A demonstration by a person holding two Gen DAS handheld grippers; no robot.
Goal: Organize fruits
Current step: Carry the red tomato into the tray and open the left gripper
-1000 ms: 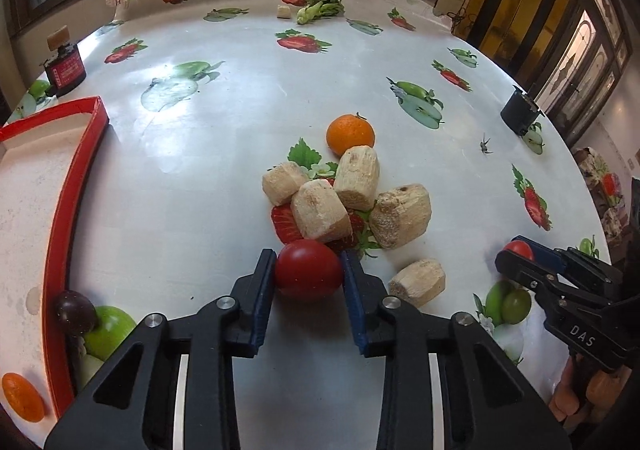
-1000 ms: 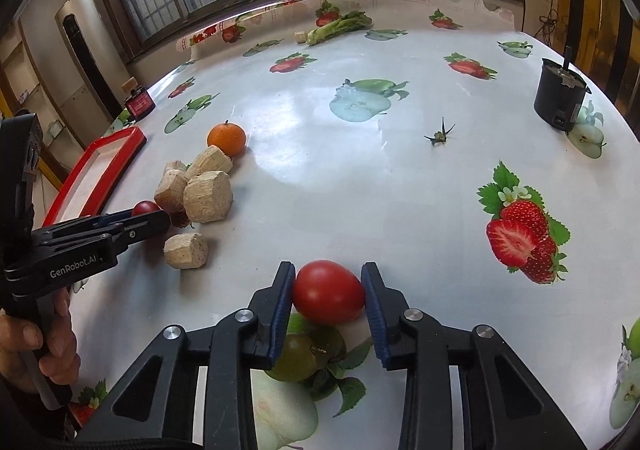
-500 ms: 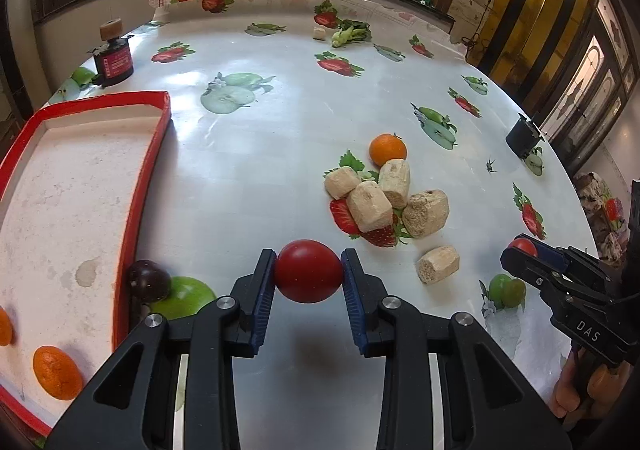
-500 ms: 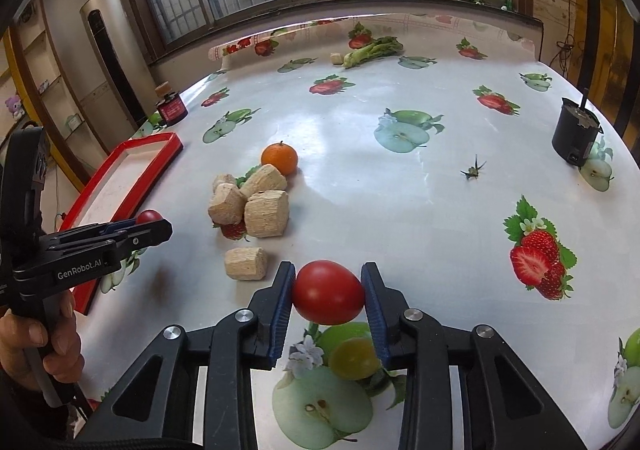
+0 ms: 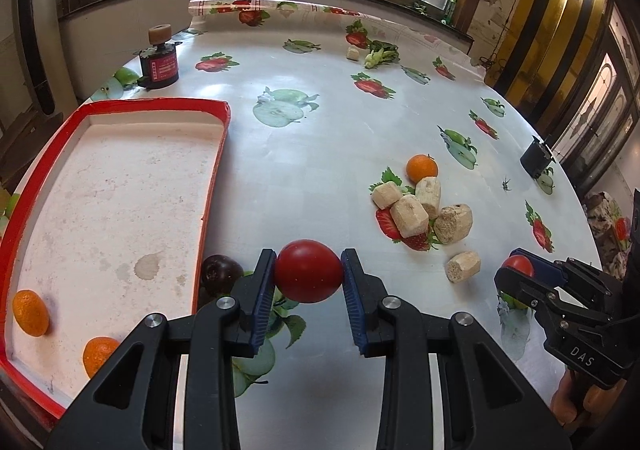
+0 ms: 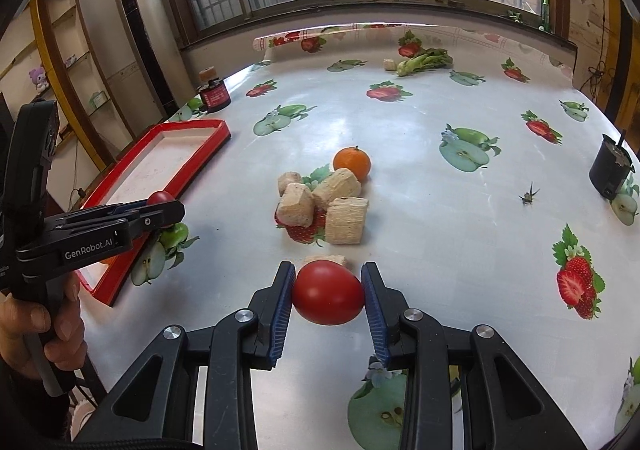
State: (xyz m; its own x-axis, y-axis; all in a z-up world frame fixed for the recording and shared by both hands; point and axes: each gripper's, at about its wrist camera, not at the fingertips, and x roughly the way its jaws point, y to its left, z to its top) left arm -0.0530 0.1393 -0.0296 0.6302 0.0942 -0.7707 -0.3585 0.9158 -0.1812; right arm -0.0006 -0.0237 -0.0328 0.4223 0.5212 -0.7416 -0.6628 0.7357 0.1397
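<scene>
Barred windows lit a round counter covered in a fruit-print cloth. The left gripper was clamped on a red tomato, with the red tray just to its left and nearer than to the right gripper, which pinched a second tomato. Only the left view showed two oranges in the tray and a dark plum outside its rim.

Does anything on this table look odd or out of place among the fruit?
Yes. Five beige chunks are heaped with an orange mid-table, looking more like cut stalk than fruit. A dark plum sits just outside the red tray, against its rim.
</scene>
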